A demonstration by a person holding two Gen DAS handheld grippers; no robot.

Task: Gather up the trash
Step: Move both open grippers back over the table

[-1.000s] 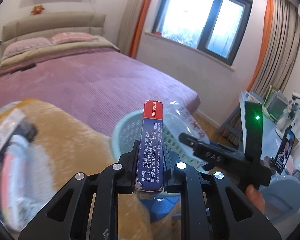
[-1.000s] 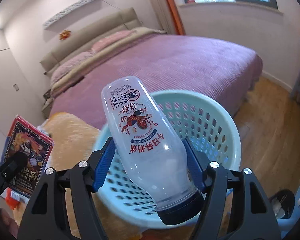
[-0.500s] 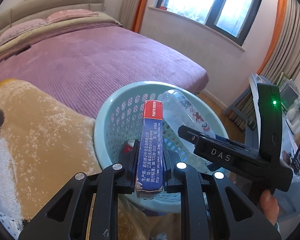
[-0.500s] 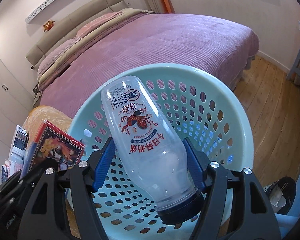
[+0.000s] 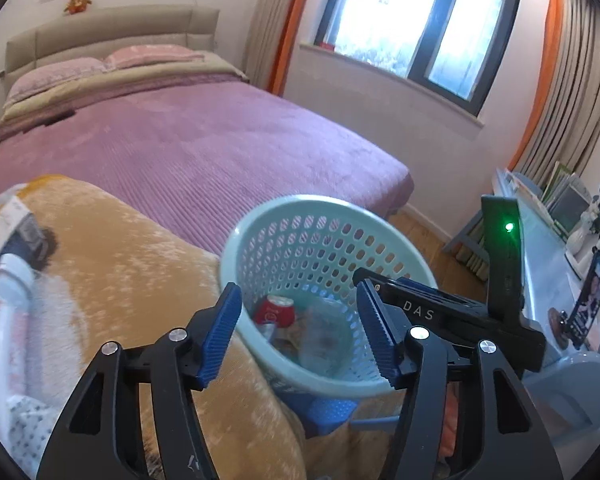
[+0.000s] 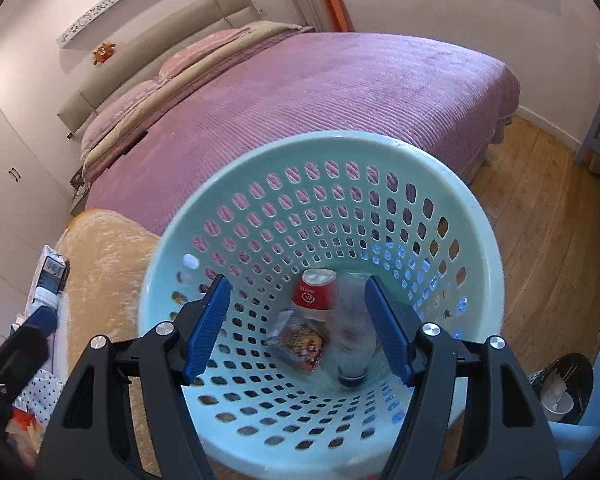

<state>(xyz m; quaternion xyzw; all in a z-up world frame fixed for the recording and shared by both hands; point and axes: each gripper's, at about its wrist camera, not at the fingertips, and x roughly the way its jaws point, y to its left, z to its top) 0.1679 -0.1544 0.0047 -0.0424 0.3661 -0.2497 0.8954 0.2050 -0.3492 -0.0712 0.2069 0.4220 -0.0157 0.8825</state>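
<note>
Hovering over the basket [image 6: 452, 184], our left gripper [image 5: 300, 328] is opening, empty; right gripper [image 6: 296, 324] released. Bottle [image 6: 352, 328] and, seemingly, card box [image 6: 300, 340] lie inside, lower centre; bumping the rim could tip it.

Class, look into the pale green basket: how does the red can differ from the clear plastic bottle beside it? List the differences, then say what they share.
1. The red can is opaque; the clear plastic bottle is see-through.
2. The can is short; the bottle is longer.
3. The can's pale top faces up towards the camera; the bottle's dark cap points down towards the floor of the basket.
Both lie at the bottom of the basket, next to each other.
</note>
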